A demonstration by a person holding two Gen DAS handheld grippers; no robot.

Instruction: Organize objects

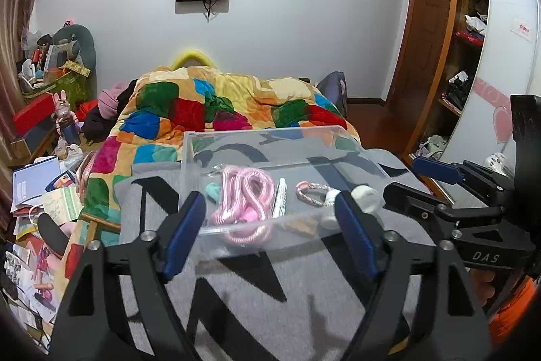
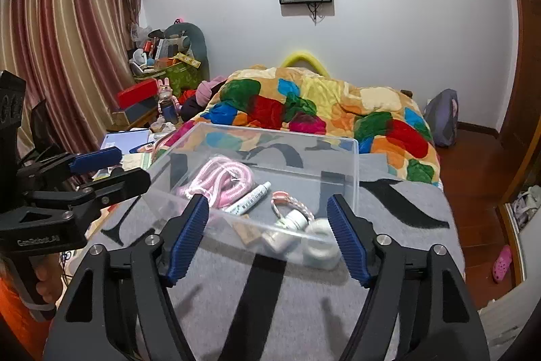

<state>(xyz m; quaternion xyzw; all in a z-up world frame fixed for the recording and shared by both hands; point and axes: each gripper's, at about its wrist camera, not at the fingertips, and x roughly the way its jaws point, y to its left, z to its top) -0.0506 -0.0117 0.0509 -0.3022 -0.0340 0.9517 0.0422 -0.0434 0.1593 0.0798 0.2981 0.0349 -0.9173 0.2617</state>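
Note:
A clear plastic box (image 1: 189,154) (image 2: 355,158) stands on a grey blanket with black letters (image 1: 304,293) (image 2: 304,310). Inside lie a coiled pink cord (image 1: 243,195) (image 2: 216,181), a white tube (image 1: 280,197) (image 2: 252,198), a braided pink bracelet (image 1: 312,192) (image 2: 290,202), a small white bottle (image 1: 365,197) (image 2: 296,219), a white tape roll (image 2: 321,246) and a teal piece (image 1: 213,190). My left gripper (image 1: 270,232) is open and empty before the box's near wall. My right gripper (image 2: 267,235) is open and empty, also at the near wall.
A colourful patchwork quilt (image 1: 216,110) (image 2: 321,104) covers the bed behind the box. Piles of papers and boxes (image 1: 44,178) lie on the left. A wooden wardrobe (image 1: 439,39) stands to the right. A pink slipper (image 2: 501,263) is on the wood floor.

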